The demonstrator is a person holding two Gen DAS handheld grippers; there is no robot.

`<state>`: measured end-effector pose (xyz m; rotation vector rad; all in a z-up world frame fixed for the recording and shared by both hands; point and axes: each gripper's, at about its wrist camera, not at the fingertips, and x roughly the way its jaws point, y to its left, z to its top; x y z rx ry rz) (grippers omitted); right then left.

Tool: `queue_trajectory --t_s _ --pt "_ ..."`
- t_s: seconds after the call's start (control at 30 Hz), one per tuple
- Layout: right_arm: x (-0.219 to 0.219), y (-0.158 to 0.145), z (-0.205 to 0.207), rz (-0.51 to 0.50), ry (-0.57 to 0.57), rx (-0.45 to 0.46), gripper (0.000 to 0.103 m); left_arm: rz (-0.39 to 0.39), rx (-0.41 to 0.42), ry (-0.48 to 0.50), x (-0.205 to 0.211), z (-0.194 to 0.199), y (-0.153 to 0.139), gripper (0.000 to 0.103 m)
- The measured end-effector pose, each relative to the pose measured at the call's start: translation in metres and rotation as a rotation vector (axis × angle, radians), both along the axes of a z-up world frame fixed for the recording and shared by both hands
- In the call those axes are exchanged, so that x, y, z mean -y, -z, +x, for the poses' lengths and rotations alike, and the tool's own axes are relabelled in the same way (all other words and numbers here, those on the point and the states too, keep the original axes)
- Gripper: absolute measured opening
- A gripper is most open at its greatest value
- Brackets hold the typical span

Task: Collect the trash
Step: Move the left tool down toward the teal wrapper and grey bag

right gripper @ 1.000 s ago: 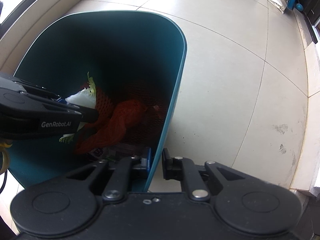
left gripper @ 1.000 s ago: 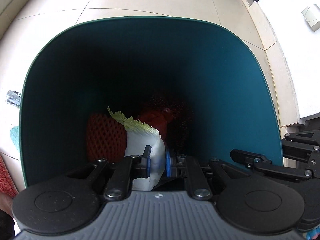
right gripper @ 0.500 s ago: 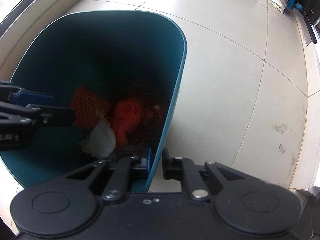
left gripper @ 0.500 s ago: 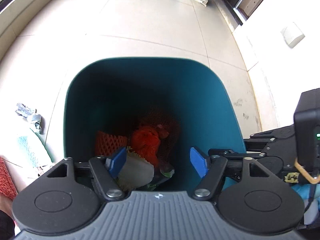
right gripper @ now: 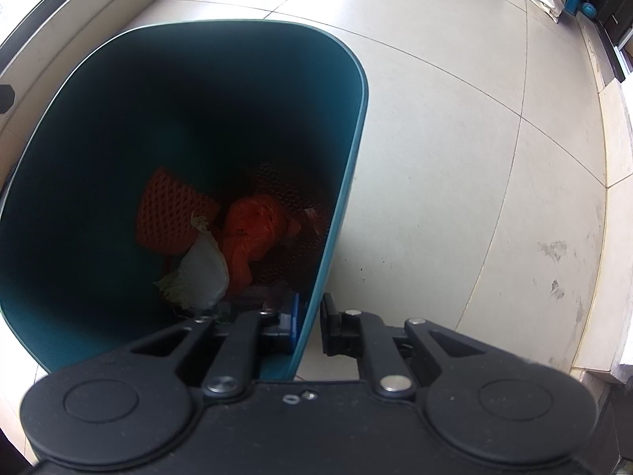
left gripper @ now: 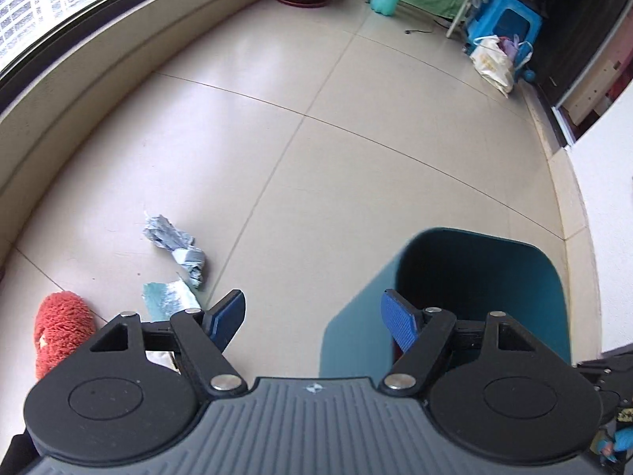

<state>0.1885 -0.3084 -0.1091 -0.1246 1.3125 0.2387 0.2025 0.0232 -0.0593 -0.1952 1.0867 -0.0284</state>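
1. Only the right wrist view looks into the teal plastic bin [right gripper: 71, 198]: red foam net [right gripper: 170, 213], orange plastic bag [right gripper: 253, 225] and white cabbage leaf [right gripper: 203, 269] lie ahead of the right gripper [right gripper: 310, 322], its fingers clenched on the bin's wall.
2. Only the left view shows crumpled blue-grey paper [left gripper: 174, 245] on the floor beyond the left gripper [left gripper: 312, 316], whose fingers have just been spreading, nothing between them.
3. No writing is readable.

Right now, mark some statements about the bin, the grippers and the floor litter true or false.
1. The right gripper clamps the wall of the teal plastic bin. True.
2. The left gripper holds the white cabbage leaf. False: its jaws have just been opening and are empty; the leaf lies in the bin.
3. A crumpled blue-grey paper wad lies on the floor. True.
4. The bin is empty. False: an orange mesh net and an orange plastic bag are inside.
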Motion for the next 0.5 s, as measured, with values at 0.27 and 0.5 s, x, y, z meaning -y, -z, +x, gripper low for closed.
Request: queue_trajectory --t_s 0.27,0.5 --pt "-0.004 -0.001 0.001 -0.006 -0.004 0.004 0.009 -0.009 -0.124 -0.164 -0.065 0.053 0.074 0.075" --pt "-0.001 0.001 0.005 0.013 0.007 -0.010 0.010 -0.015 -0.231 -0.243 -0.099 0.097 0.147 0.075"
